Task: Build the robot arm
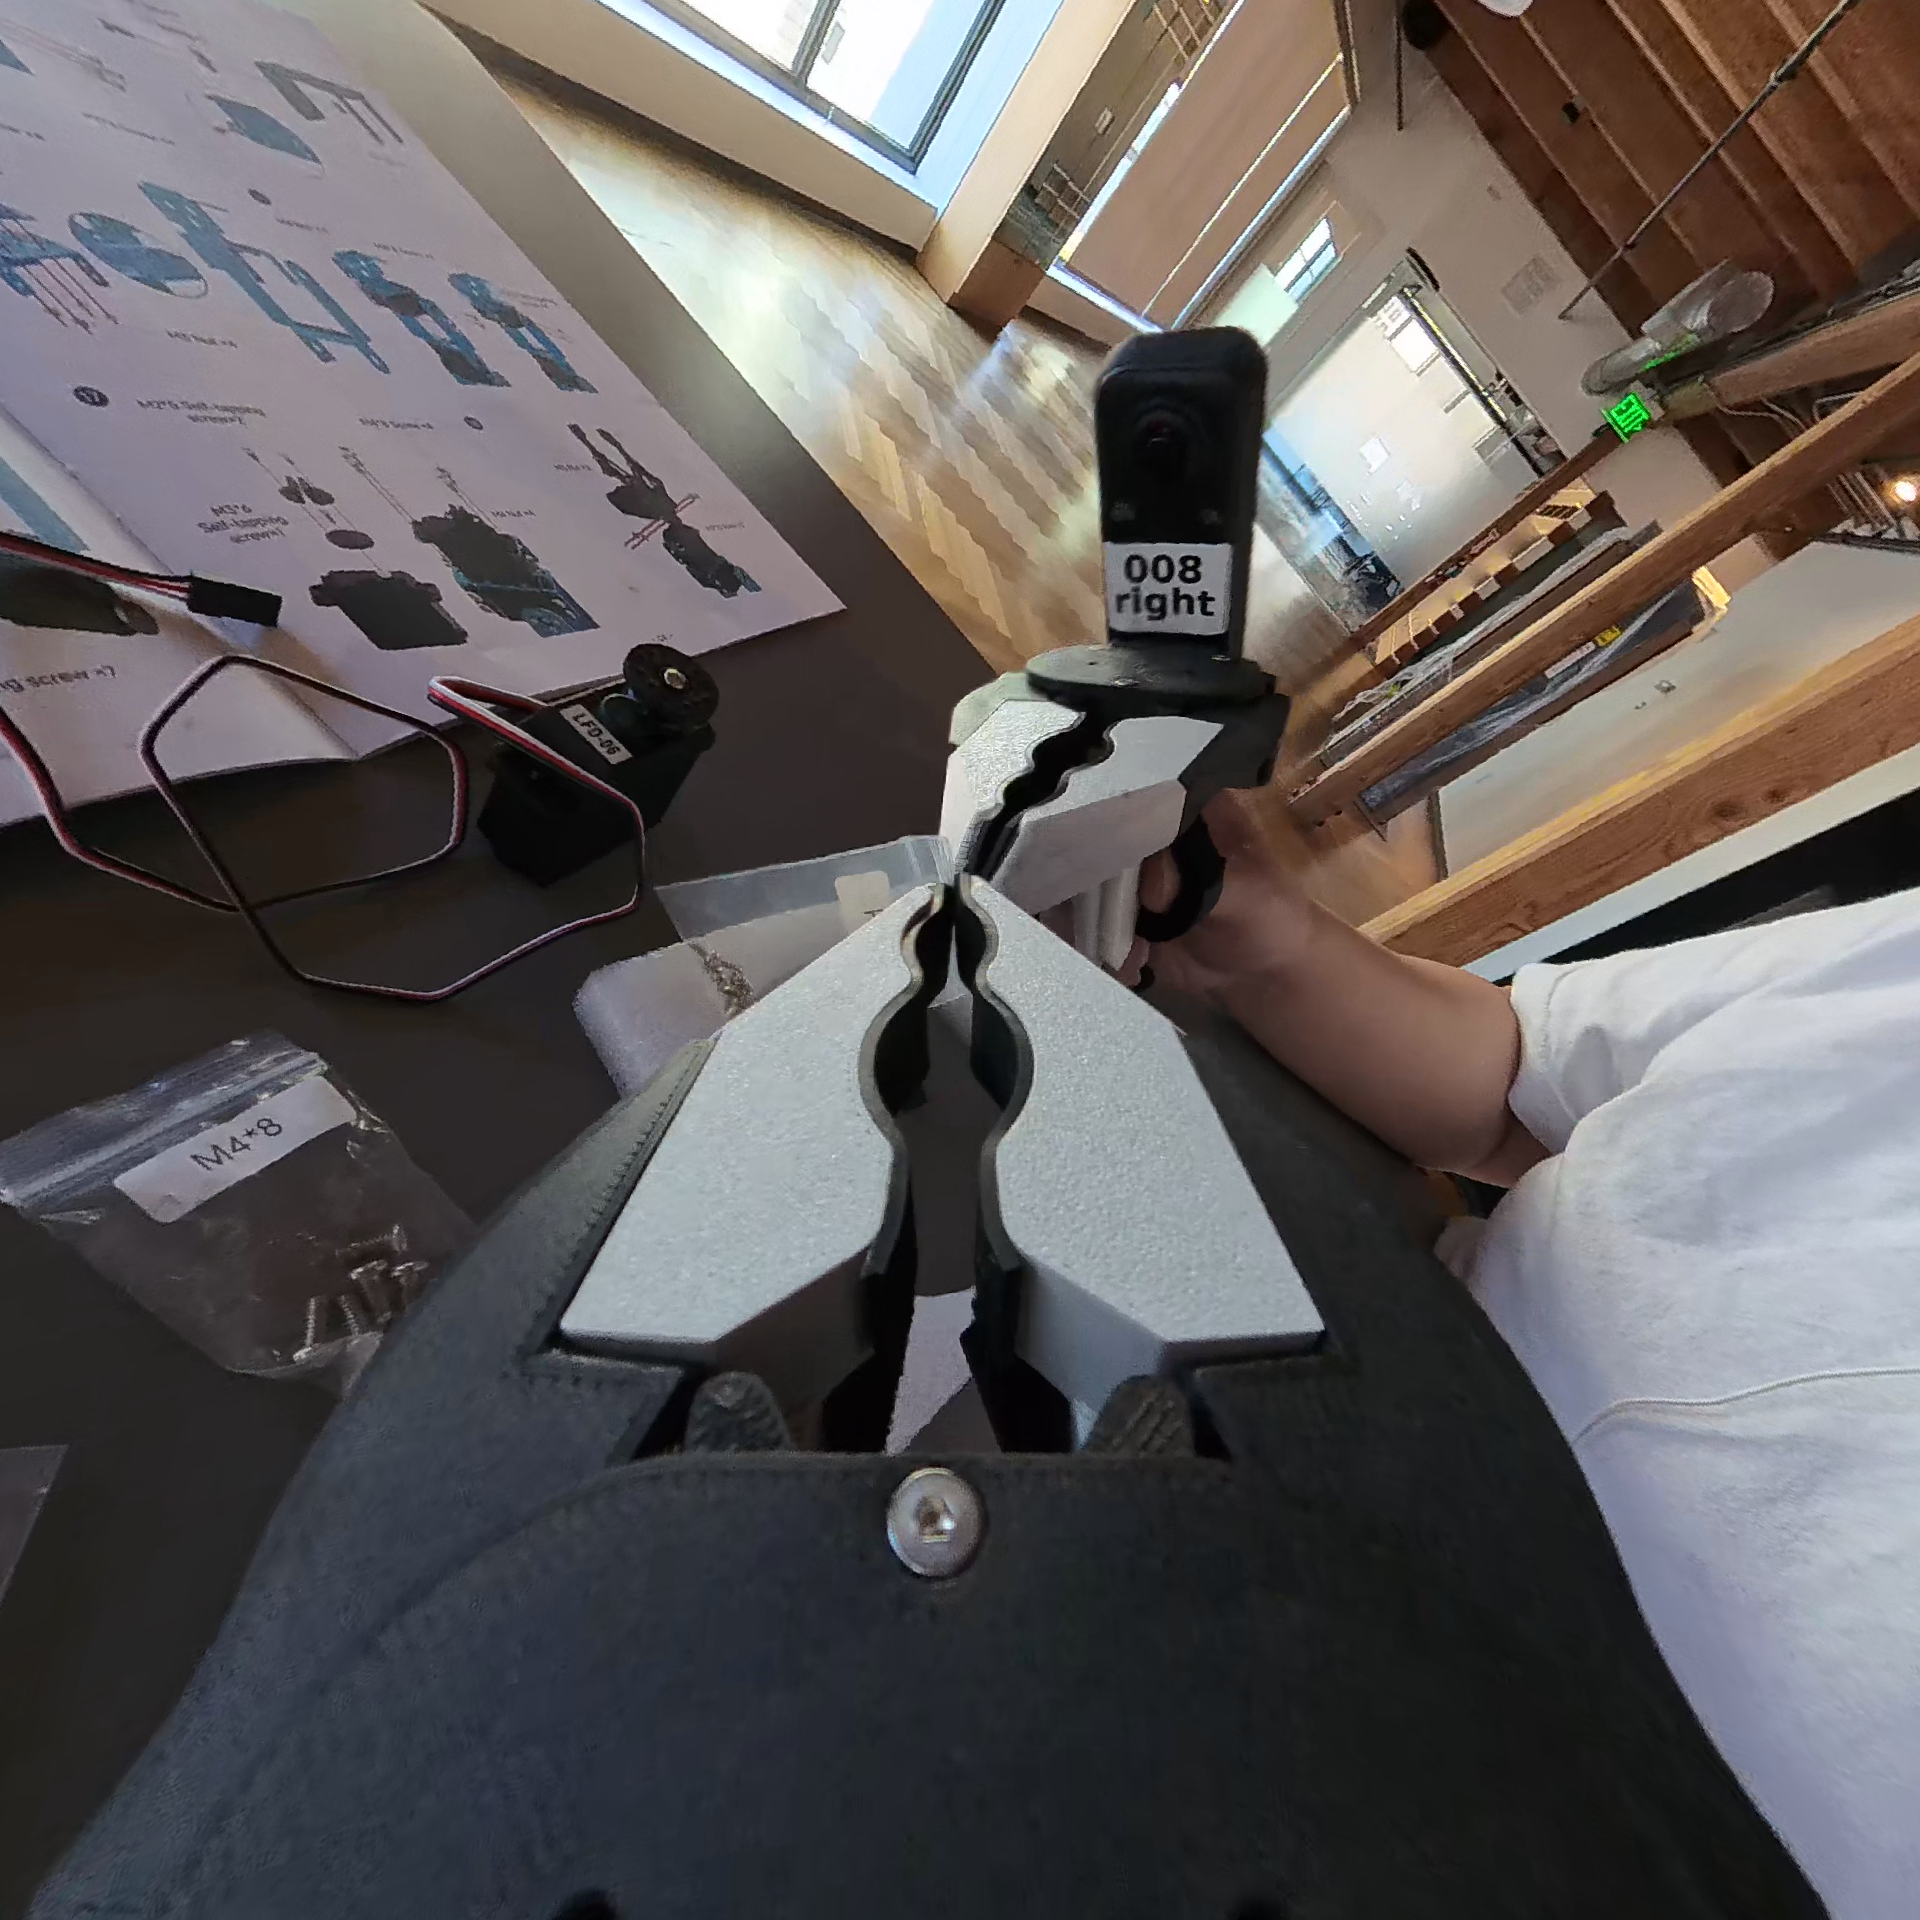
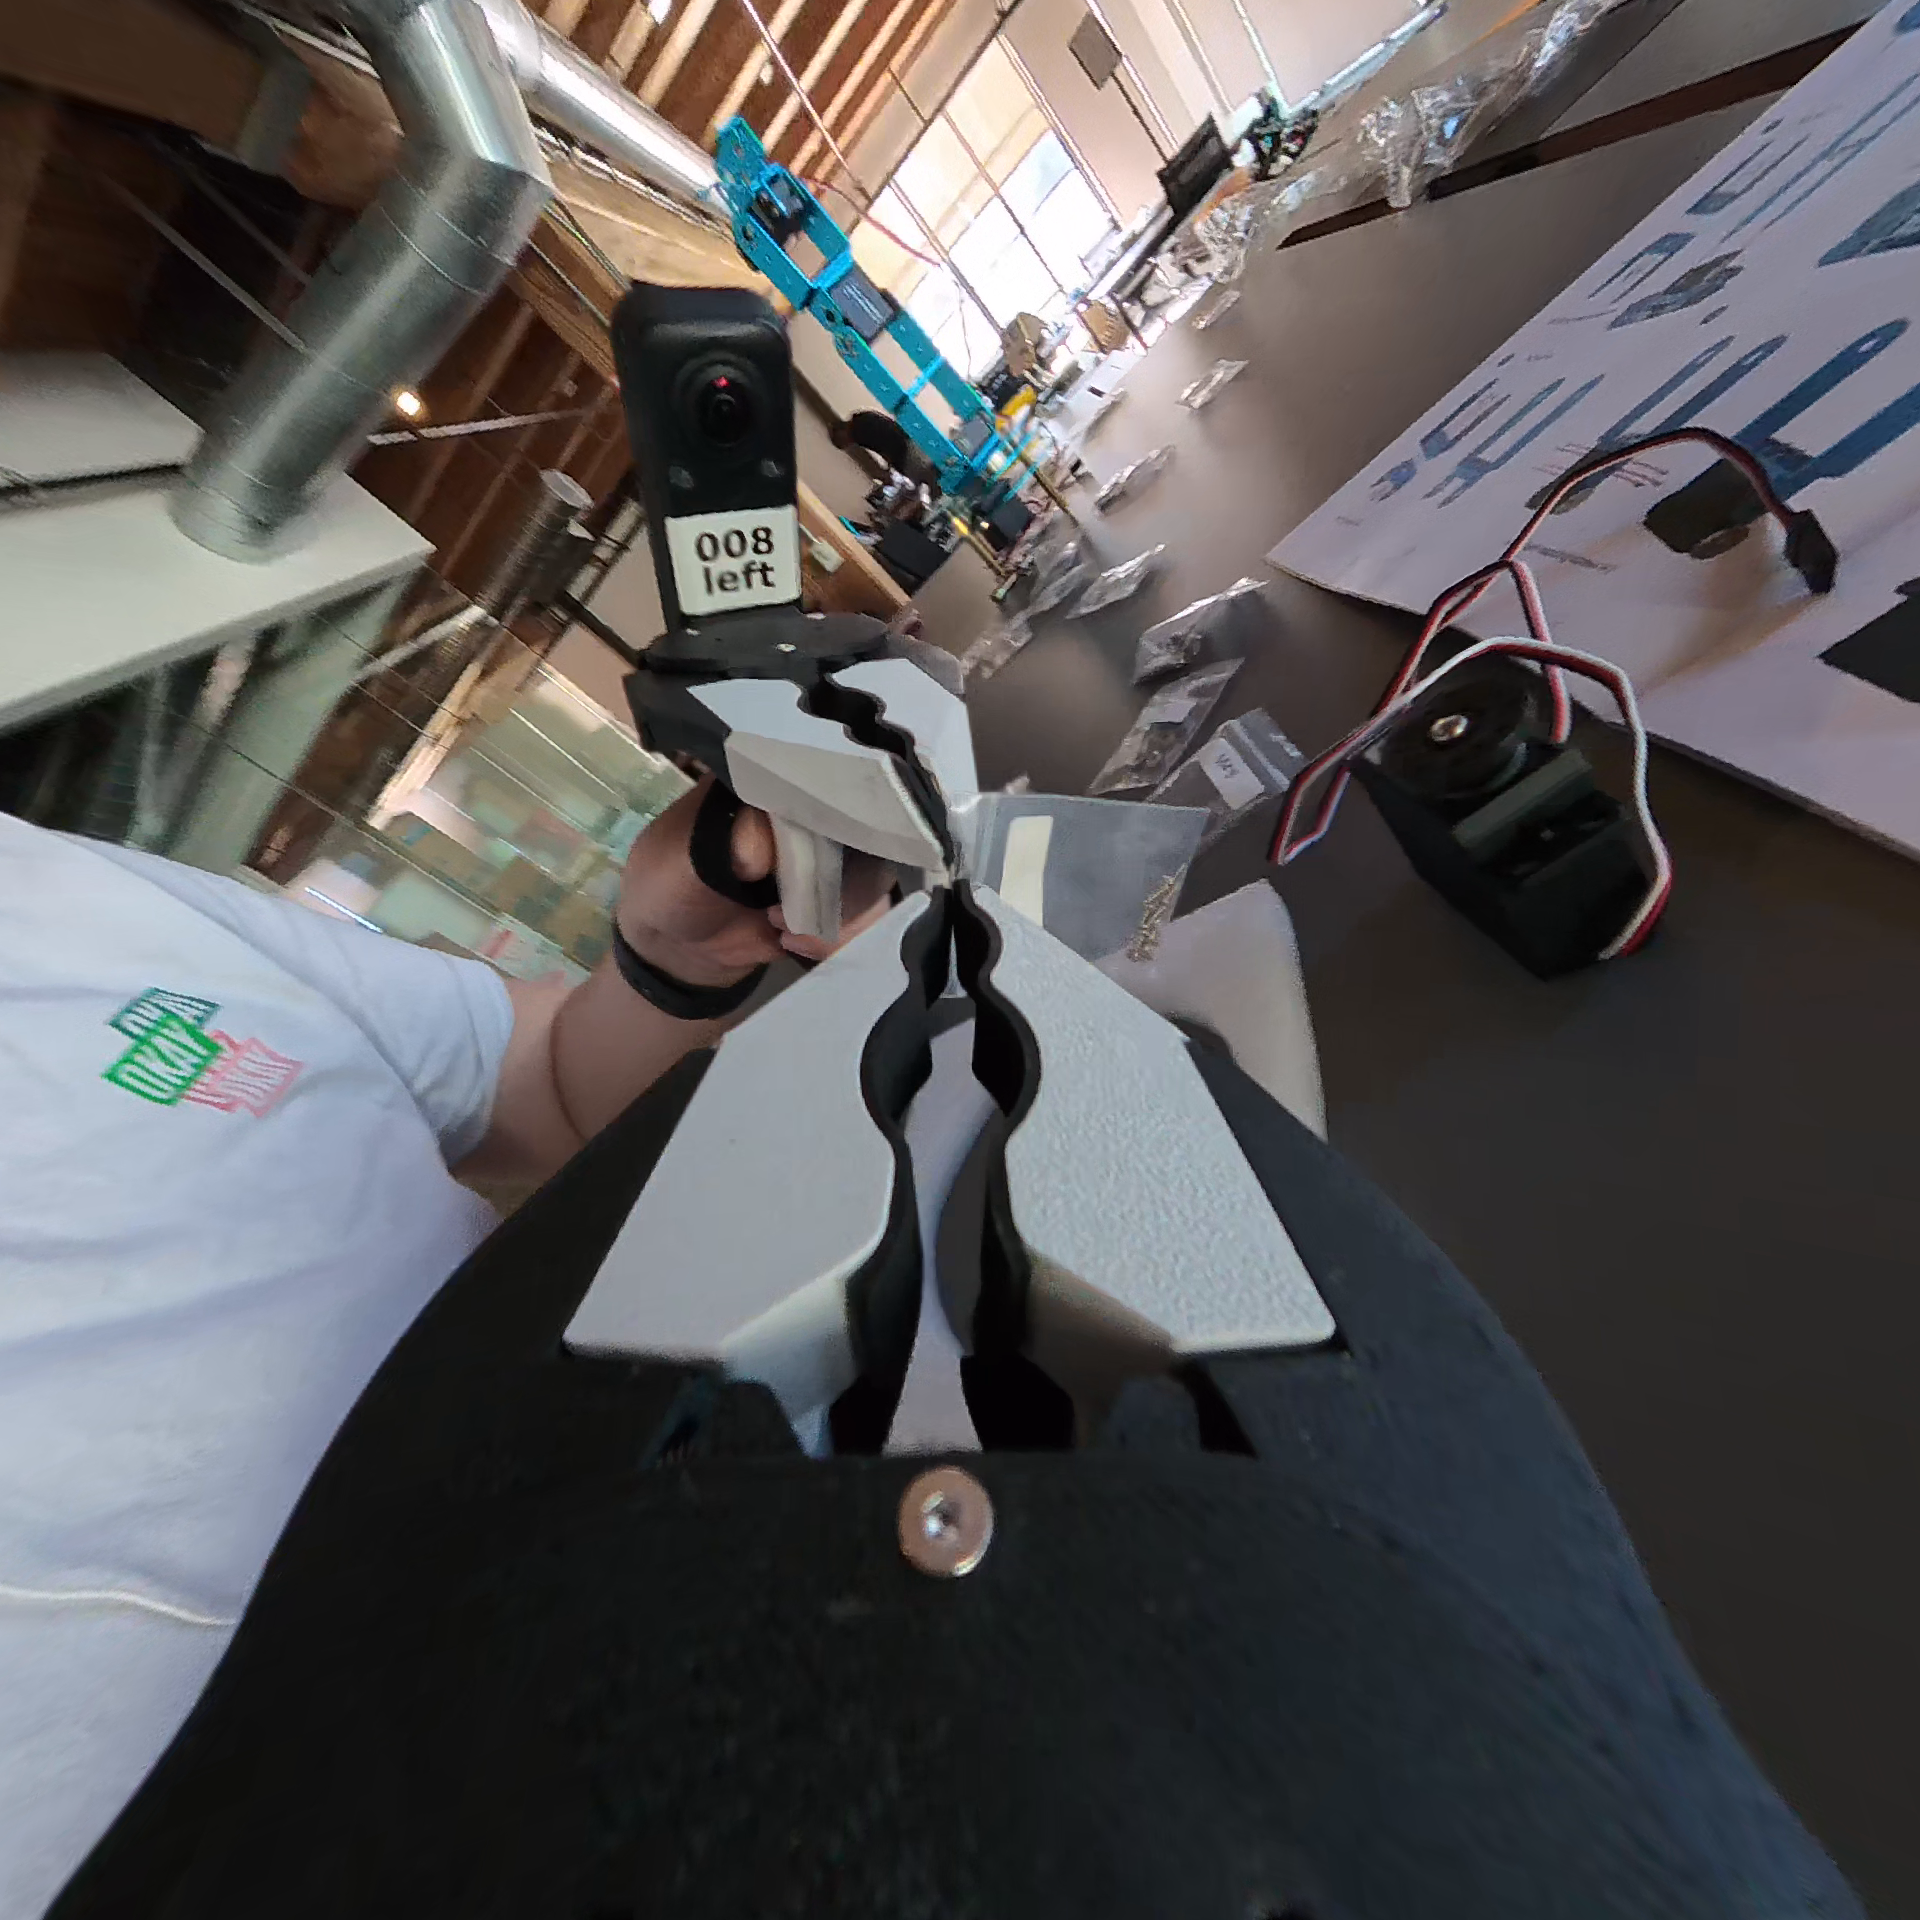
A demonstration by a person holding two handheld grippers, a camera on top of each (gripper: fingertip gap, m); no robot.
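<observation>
A small clear plastic bag point(image 1: 800, 909) with a white label and small metal parts inside hangs between my two grippers, above a white foam block point(image 1: 644, 1013). My left gripper point(image 1: 956, 899) is shut on the bag's top edge. My right gripper point(image 1: 982, 831) faces it tip to tip and is also shut on that edge. In the right wrist view, my right gripper point(image 2: 951, 904) and my left gripper point(image 2: 945, 847) meet at the corner of the bag point(image 2: 1101, 852). The foam block point(image 2: 1247, 935) lies just below it.
A black servo point(image 1: 592, 769) with a red, white and black cable lies on the dark table, also in the right wrist view point(image 2: 1507, 831). A printed instruction sheet point(image 1: 312, 364) lies behind it. A labelled bag of screws point(image 1: 239, 1195) sits left. Several more bags point(image 2: 1174, 665) and a blue robot arm point(image 2: 831, 291) stand farther off. The grippers are tip to tip, or close to it. The white foam block point(image 1: 644, 1013) is about equally far from each gripper, around 7 cm.
</observation>
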